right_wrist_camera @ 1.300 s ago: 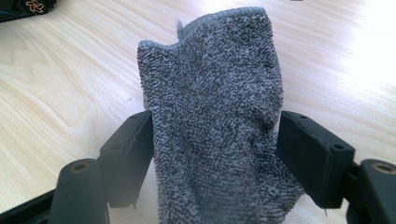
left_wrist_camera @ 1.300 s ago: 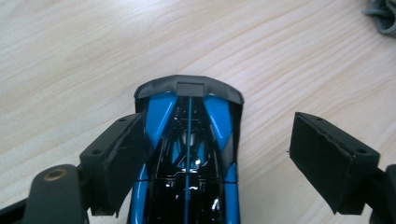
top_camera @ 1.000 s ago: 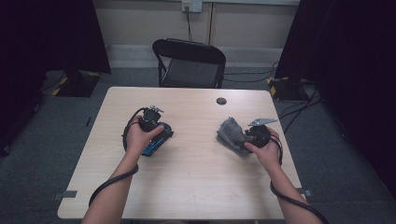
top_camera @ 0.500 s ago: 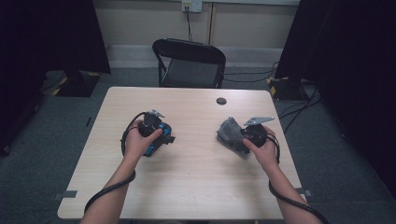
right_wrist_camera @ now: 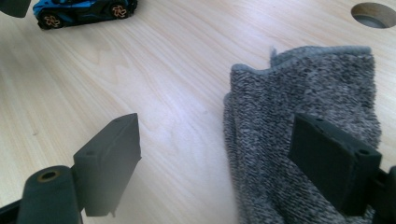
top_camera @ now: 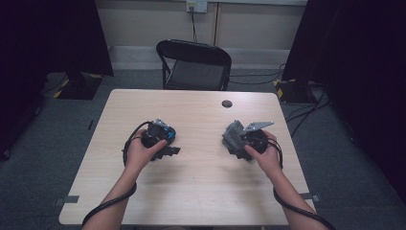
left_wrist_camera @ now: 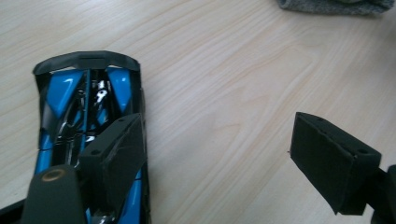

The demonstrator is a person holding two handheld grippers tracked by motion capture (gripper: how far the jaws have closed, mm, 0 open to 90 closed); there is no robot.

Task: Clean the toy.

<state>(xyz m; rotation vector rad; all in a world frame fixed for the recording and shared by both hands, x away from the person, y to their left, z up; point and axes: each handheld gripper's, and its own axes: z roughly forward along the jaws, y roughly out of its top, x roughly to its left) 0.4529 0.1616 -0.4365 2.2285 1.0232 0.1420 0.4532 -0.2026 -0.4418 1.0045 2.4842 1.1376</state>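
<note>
The left gripper (left_wrist_camera: 212, 154) was open; one jaw hung over the blue toy car (left_wrist_camera: 88, 135), the other over bare table (top_camera: 201, 191), so nothing was gripped. The right gripper (right_wrist_camera: 219, 163) was open too, and its jaws had just been opening; one jaw sat over the grey cloth (right_wrist_camera: 303, 140), the other over bare wood, and neither pressed on it.

The car lay on the left of the table, under the left hand (top_camera: 139, 153); the cloth lay on the right, by the right hand (top_camera: 263, 153); the two were well apart.

What could go wrong: the car has wheels, so a bump from the jaw over it might make it roll away; if the jaws shut like this, they might catch only one side and the car could slip or tip; the cloth is soft and folded, so a grab might pick up just one layer and it could drag or flop open.

No box, bowl or bin was on the table; only a small round hole (top_camera: 227, 103) sat near the far edge.
</note>
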